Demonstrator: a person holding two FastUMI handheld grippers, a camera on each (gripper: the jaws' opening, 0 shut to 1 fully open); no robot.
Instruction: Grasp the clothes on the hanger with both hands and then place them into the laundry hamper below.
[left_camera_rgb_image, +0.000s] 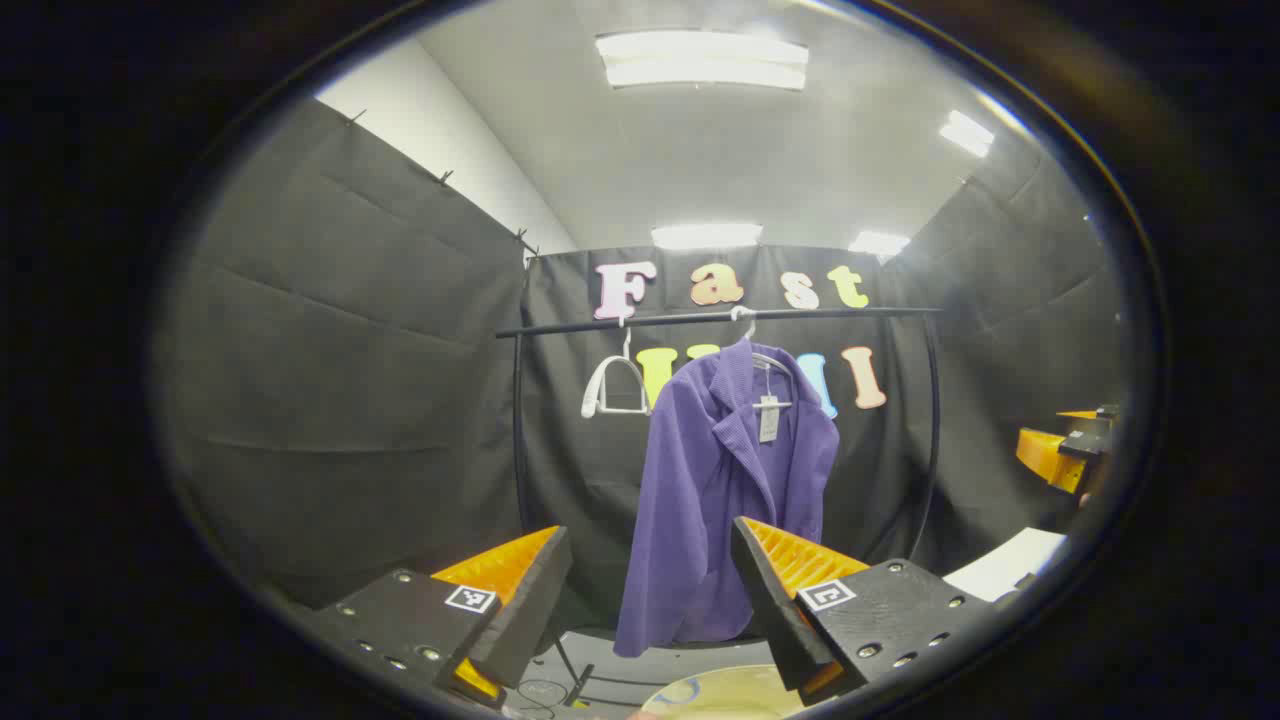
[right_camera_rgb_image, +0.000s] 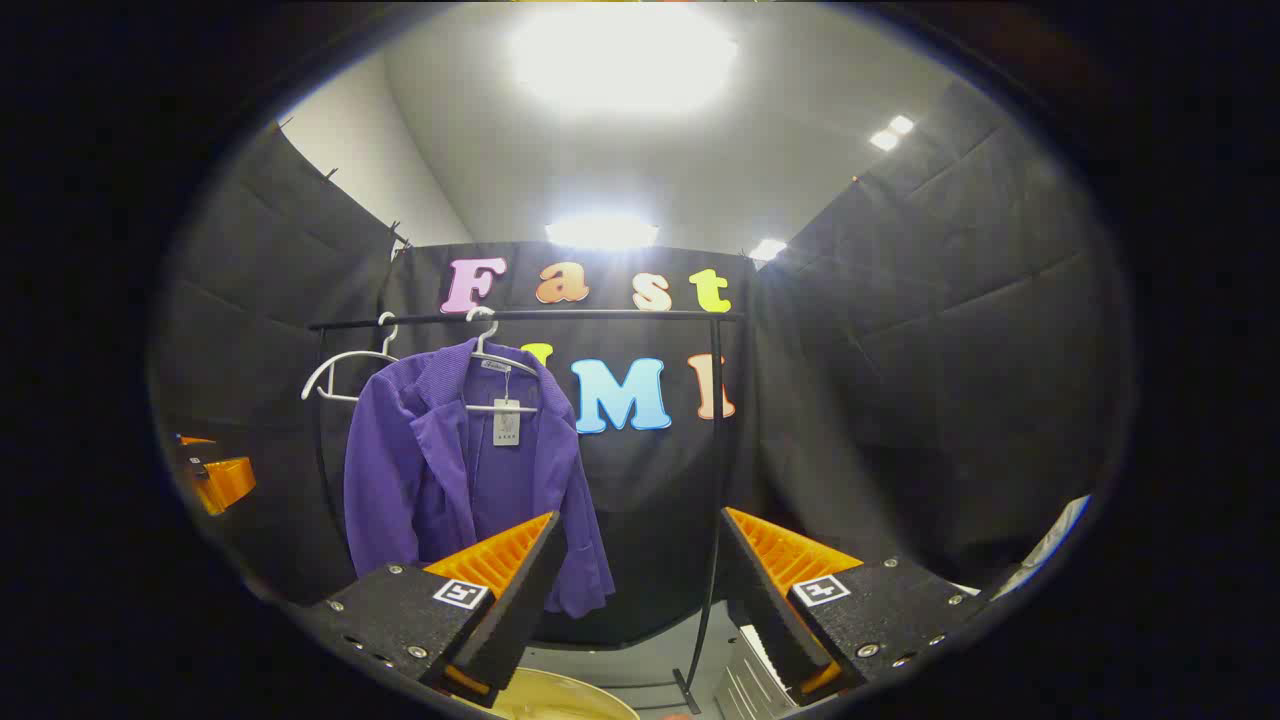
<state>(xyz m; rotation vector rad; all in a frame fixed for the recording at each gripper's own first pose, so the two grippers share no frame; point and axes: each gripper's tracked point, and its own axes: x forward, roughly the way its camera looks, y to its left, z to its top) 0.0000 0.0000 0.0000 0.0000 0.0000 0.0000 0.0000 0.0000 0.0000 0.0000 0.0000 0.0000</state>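
Note:
A purple jacket (left_camera_rgb_image: 715, 480) hangs on a white hanger (left_camera_rgb_image: 765, 360) from a black rail (left_camera_rgb_image: 720, 318), straight ahead in the left gripper view. My left gripper (left_camera_rgb_image: 650, 590) is open, well short of the jacket, with nothing between its fingers. In the right gripper view the same jacket (right_camera_rgb_image: 450, 480) hangs to the left of centre on its hanger (right_camera_rgb_image: 495, 355). My right gripper (right_camera_rgb_image: 635, 580) is open and empty, aimed right of the jacket. A pale round hamper rim (left_camera_rgb_image: 720, 695) shows below, and the hamper rim (right_camera_rgb_image: 565, 700) appears again under the right gripper.
An empty white hanger (left_camera_rgb_image: 615, 385) hangs left of the jacket on the rail (right_camera_rgb_image: 520, 316). The rack's curved black side posts (right_camera_rgb_image: 712, 480) stand on both sides. The other gripper (left_camera_rgb_image: 1065, 450) shows at the right edge, and the left one (right_camera_rgb_image: 215, 475) at the left edge.

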